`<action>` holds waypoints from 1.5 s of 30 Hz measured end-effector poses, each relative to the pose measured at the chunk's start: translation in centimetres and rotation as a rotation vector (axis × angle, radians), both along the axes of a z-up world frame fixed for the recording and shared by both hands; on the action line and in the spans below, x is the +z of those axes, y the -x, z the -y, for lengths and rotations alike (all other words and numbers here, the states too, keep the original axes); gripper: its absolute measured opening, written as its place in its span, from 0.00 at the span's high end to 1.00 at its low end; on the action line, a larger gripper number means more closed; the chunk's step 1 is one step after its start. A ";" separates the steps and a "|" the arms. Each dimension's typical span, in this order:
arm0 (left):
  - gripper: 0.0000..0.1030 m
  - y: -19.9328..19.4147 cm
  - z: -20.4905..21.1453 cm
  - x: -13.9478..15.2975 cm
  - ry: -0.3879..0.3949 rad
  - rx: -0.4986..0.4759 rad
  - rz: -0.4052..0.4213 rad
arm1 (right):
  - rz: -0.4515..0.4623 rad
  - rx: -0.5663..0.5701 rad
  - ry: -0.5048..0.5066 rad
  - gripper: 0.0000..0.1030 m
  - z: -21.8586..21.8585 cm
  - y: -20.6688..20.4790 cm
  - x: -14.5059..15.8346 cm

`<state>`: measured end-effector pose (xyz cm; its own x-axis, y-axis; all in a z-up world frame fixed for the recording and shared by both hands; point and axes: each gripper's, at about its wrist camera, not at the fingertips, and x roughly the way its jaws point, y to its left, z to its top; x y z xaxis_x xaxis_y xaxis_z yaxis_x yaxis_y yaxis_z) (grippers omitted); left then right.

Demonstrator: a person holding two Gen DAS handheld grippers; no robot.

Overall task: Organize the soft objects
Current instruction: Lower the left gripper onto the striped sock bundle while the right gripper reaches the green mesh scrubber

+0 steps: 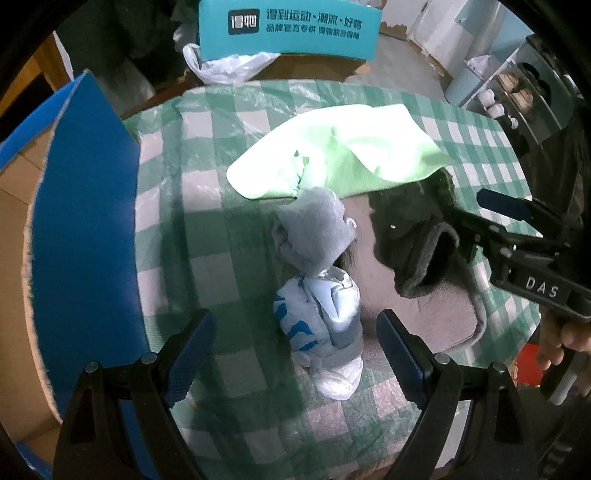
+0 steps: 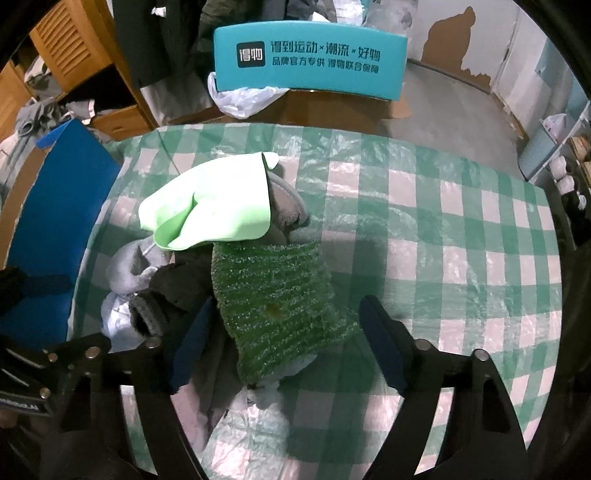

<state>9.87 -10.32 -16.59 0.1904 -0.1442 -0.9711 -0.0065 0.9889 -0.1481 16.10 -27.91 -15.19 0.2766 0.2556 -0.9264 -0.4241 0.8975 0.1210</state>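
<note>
A heap of soft things lies on the green-checked table point(image 1: 207, 229). In the left wrist view my left gripper point(image 1: 295, 332) points down, open, with a white-and-blue patterned bundle point(image 1: 317, 325) between its fingers, untouched. Beyond it lie a grey cloth point(image 1: 314, 232), a light green cloth point(image 1: 332, 155) and a dark fleece piece point(image 1: 413, 229). My right gripper point(image 1: 476, 218) comes in from the right, next to the fleece. In the right wrist view the right gripper point(image 2: 286, 328) stands open over a dark green knitted cloth point(image 2: 273, 295). The light green cloth point(image 2: 214, 206) lies behind it.
A blue-lined cardboard box point(image 1: 85, 221) stands open at the table's left edge. Behind the table are a teal box point(image 1: 288, 29) and a plastic bag point(image 1: 221, 66). A shelf with shoes point(image 1: 517, 92) stands at the right. A bare stretch of the checked tablecloth point(image 2: 461, 258) lies right of the heap.
</note>
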 end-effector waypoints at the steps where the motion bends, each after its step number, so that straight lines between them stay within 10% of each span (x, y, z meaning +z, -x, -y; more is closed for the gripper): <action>1: 0.12 0.0 0.0 -0.2 0.006 -0.002 -0.006 | -0.005 0.000 -0.005 0.30 0.0 -0.1 -0.1; 5: 0.13 -0.3 0.2 -0.9 0.017 -0.006 -0.020 | -0.034 0.004 -0.023 0.48 0.1 -0.3 -0.5; 13: 0.50 -0.1 0.2 -1.7 0.087 -0.028 -0.033 | -0.036 0.022 -0.015 0.87 0.3 -0.1 -0.4; 45: 0.55 3.9 0.4 -0.3 -0.039 -0.125 -0.020 | -0.182 -0.081 0.130 0.89 7.6 5.7 -2.2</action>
<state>6.02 -10.71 -16.88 0.1535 -0.1279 -0.9798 0.1149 0.9872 -0.1108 10.36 -35.51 -17.34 0.1169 0.1149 -0.9865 -0.3321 0.9406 0.0702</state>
